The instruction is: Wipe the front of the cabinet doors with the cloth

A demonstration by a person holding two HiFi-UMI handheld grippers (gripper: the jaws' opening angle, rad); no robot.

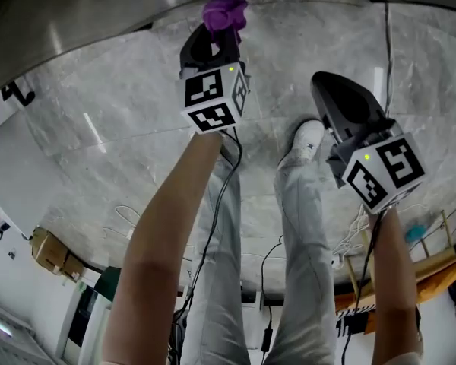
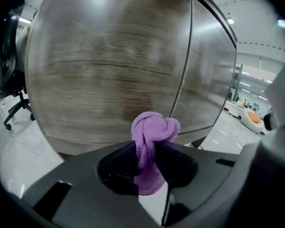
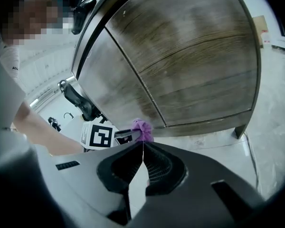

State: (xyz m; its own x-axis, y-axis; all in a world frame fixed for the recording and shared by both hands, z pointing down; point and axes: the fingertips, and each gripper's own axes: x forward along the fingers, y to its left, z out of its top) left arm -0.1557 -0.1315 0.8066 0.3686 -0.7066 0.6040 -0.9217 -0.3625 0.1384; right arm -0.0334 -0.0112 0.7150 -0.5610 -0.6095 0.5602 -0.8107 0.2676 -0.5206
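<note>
In the head view the brown wood-grain cabinet (image 1: 76, 14) runs off the top edge, and we see only a strip of it. In front of the cabinet, the crumpled purple cloth (image 2: 151, 129) has its middle hidden between the left gripper's (image 2: 148, 148) jaws. The left gripper view smears the cabinet's grain. We cannot identify the small orange shapes (image 2: 254, 118) right of the cabinet.

Two forearms stretched forward, each with a gripper.
The left forearm (image 1: 163, 234) carried the left gripper (image 1: 216, 33) farther out, jaws clamped on a purple cloth (image 1: 226, 14). The right forearm (image 1: 395, 280) kept the right gripper (image 1: 330, 90) nearer, jaws pressed together, empty.
</note>
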